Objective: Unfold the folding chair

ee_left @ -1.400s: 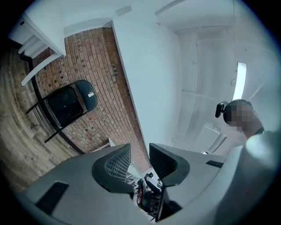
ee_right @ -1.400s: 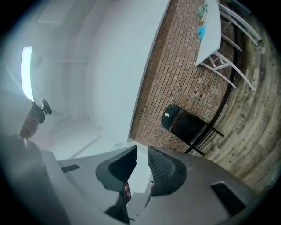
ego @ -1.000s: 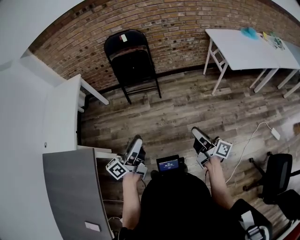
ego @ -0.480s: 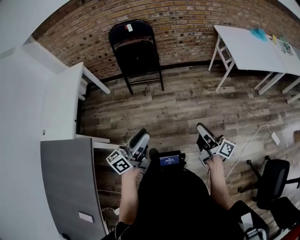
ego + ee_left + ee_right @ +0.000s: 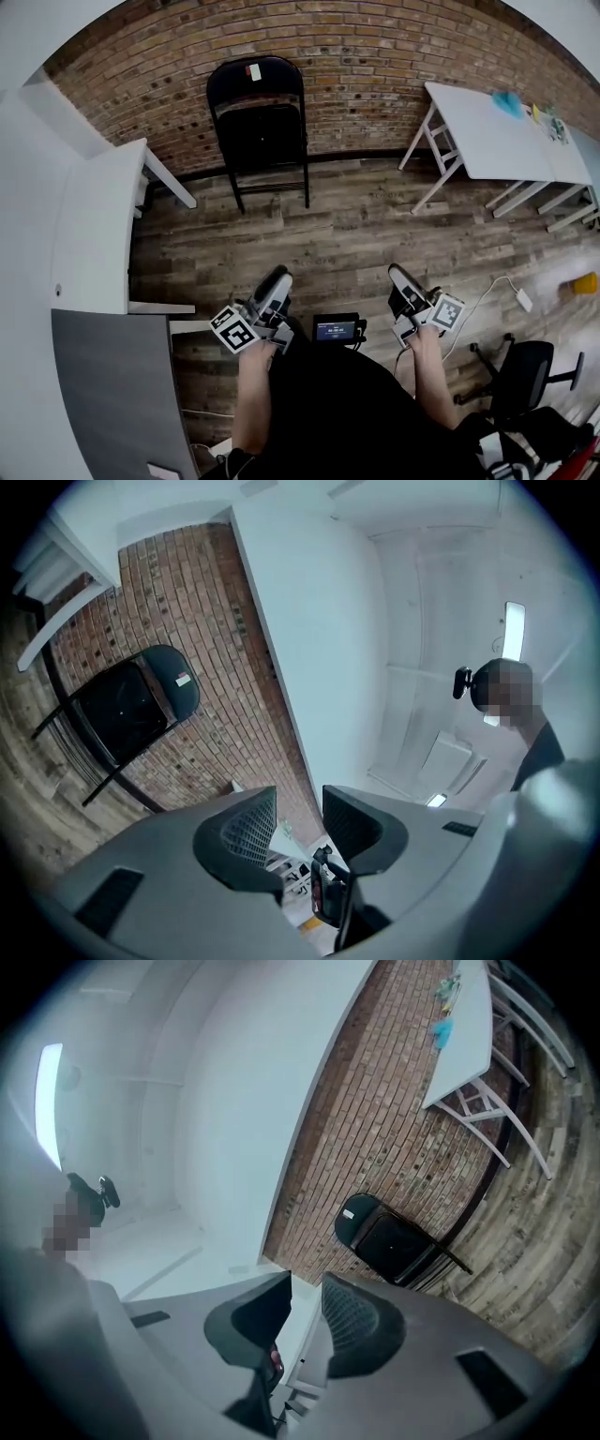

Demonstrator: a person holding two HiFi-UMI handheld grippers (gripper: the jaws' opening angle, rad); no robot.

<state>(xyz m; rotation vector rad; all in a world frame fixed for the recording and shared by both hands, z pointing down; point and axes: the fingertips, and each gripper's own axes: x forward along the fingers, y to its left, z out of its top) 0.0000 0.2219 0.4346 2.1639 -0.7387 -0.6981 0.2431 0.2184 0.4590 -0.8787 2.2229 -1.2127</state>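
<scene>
A black folding chair [image 5: 258, 122] leans folded against the brick wall, its legs on the wooden floor. It also shows in the left gripper view [image 5: 131, 710] and the right gripper view [image 5: 389, 1237], far beyond the jaws in both. My left gripper [image 5: 275, 281] and right gripper [image 5: 401, 277] are held side by side in front of me, pointing at the chair and well short of it. The left gripper [image 5: 300, 813] shows a gap between its jaws with nothing in it. The right gripper [image 5: 307, 1302] shows a narrower gap, also with nothing in it.
A white desk [image 5: 94, 225] and a grey panel [image 5: 112, 394] stand at the left. A white trestle table [image 5: 487, 122] stands right of the chair. A black office chair [image 5: 520, 375] and a white cable with its plug [image 5: 517, 300] lie at the lower right.
The view and both grippers have come forward towards the folded chair, which now looks larger and nearer. Neither gripper has taken hold of anything.
</scene>
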